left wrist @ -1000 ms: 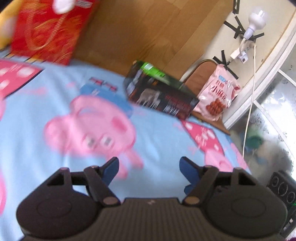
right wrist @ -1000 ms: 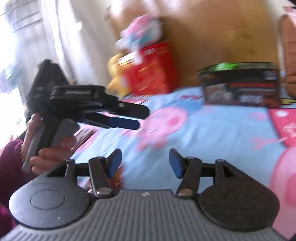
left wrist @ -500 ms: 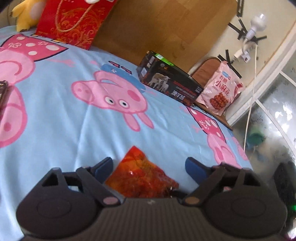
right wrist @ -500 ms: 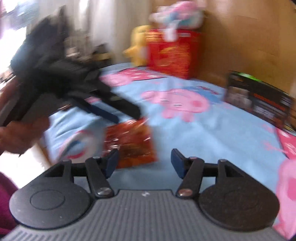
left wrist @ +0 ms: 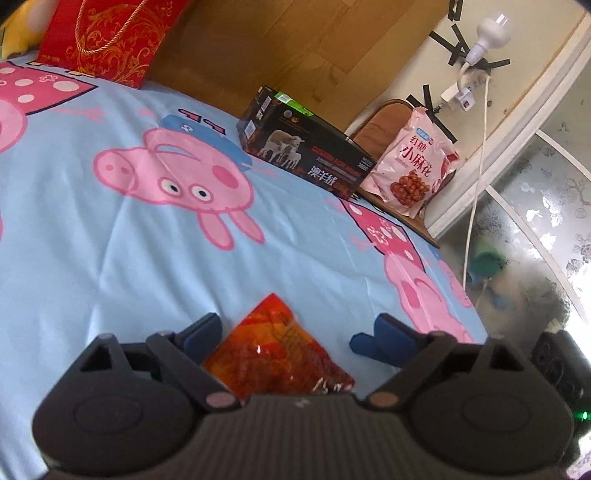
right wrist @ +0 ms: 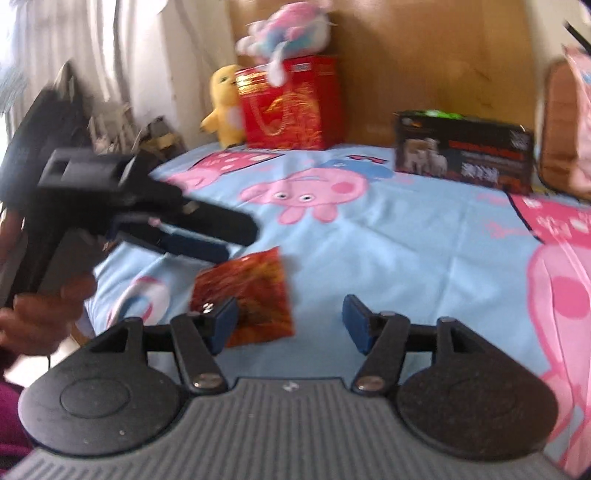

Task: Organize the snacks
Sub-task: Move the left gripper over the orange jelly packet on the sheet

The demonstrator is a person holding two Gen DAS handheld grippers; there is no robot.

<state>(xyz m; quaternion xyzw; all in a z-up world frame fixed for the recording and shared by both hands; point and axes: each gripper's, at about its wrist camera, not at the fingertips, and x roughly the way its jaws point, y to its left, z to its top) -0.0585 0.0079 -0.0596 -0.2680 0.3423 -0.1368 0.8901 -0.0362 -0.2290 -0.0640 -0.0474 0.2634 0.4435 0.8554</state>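
1. Left gripper (left wrist: 291, 334) hangs low over the near edge of the bed, jaws spread wide and just been opening. A red-orange snack packet (left wrist: 275, 354) lies flat on the sheet between the blue pads (left wrist: 201, 330); neither pad presses on it.
2. Right gripper (right wrist: 290, 321) sits to the right of the left one, jaws apart and just been opening further. Nothing is pinched. In its view the same packet lies ahead of its left pad, partly behind it.
3. A person's hand (right wrist: 40, 314) holds the left gripper's handle, at the left edge of the right wrist view; blurred.
4. Blue bedsheet (left wrist: 110, 240) with pink cartoon pigs covers the bed. The middle of it is bare cloth.
5. Farther back, a black box (left wrist: 306, 155) printed with sheep stands on the sheet near the wooden headboard (left wrist: 258, 48).
6. Just past the box, a pink snack bag (left wrist: 412, 171) leans upright against a brown chair back (left wrist: 376, 123).
7. Far corner: a red gift bag (right wrist: 291, 105) stands against the headboard, a yellow plush (right wrist: 223, 105) beside it and a pink-and-blue plush (right wrist: 284, 31) on top.
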